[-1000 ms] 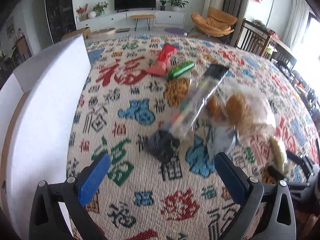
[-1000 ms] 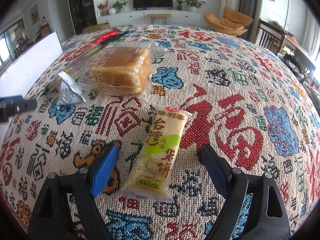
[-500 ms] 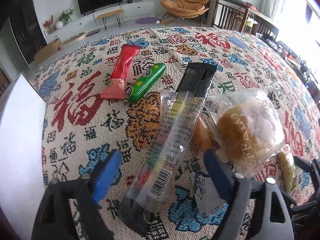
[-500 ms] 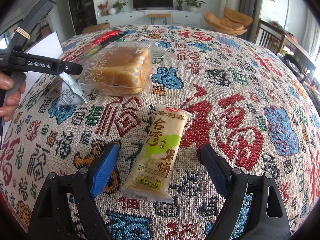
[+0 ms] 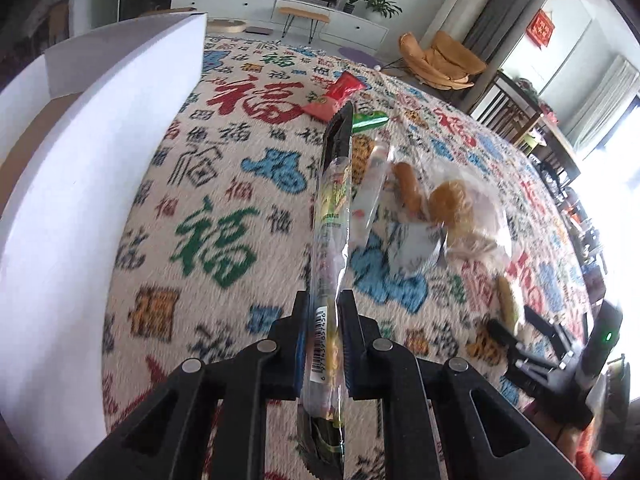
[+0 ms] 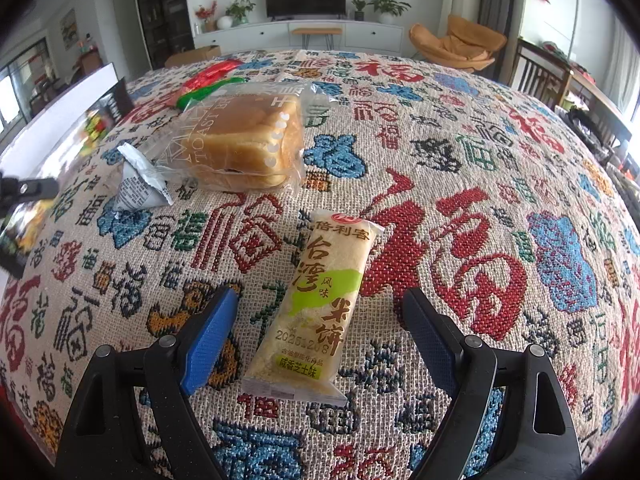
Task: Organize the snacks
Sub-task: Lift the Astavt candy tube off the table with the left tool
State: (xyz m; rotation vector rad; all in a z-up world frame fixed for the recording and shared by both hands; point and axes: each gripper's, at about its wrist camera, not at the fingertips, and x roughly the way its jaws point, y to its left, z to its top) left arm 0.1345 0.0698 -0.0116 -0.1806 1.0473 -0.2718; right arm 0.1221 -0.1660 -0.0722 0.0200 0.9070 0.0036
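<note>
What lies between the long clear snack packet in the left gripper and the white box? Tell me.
Nothing visible. The left gripper is shut on the long clear packet, and only bare patterned tablecloth shows between it and the white box to its left. The other snacks all lie on the packet's far side, away from the box.

Left gripper (image 5: 325, 344): jaws closed tight, blue pads clamped on a long clear snack packet (image 5: 331, 216), which sticks out forward between the fingers and hangs clear of the tablecloth (image 5: 224, 184); gripper pitched steeply down. Right gripper (image 6: 316, 336): jaws spread wide, blue pads either side of a rice cracker pack (image 6: 316, 304) without touching it, angled down at the cloth near its front edge. From the right wrist view, only the left gripper's black tip shows, at the far left.
</note>
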